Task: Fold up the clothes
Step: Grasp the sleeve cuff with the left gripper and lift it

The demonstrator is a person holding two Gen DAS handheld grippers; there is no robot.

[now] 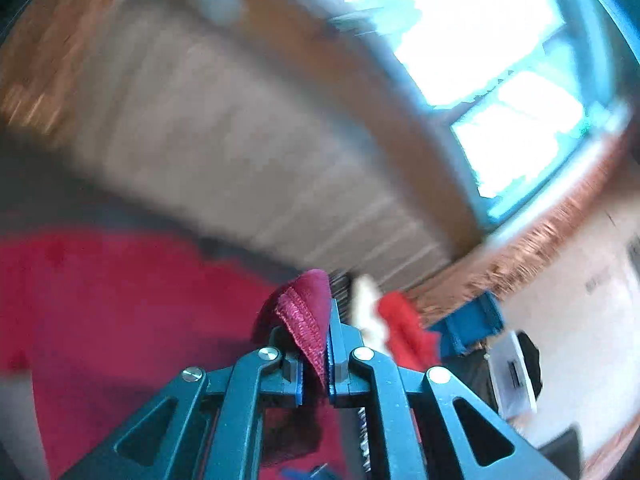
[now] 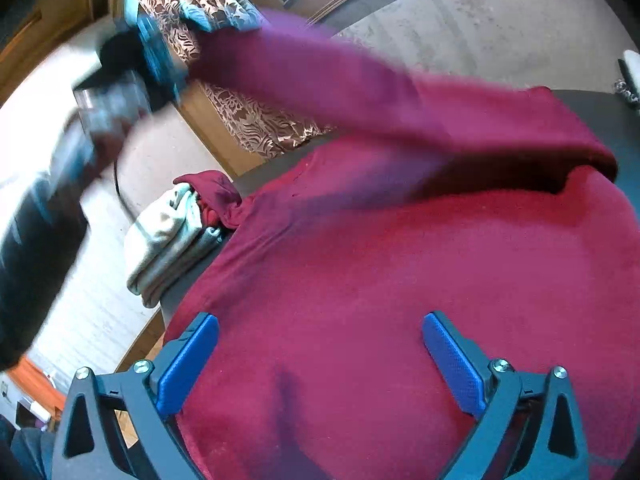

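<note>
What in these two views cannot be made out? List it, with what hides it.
- Left wrist view: the room behind is smeared by motion blur; only the hem of the red garment pinched in the left tongs is sharp.
- Right wrist view: the raised sleeve is blurred, so its end is unclear.
- Right wrist view: the table is mostly covered by the garment.
- The pale folded cloth: kind unclear.

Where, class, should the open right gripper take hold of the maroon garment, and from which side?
Grip the garment's near hem, just below the right gripper, coming in low from the near table edge. The body lies flat there, offering no fold to pinch, while the left gripper holds the sleeve raised.
</note>
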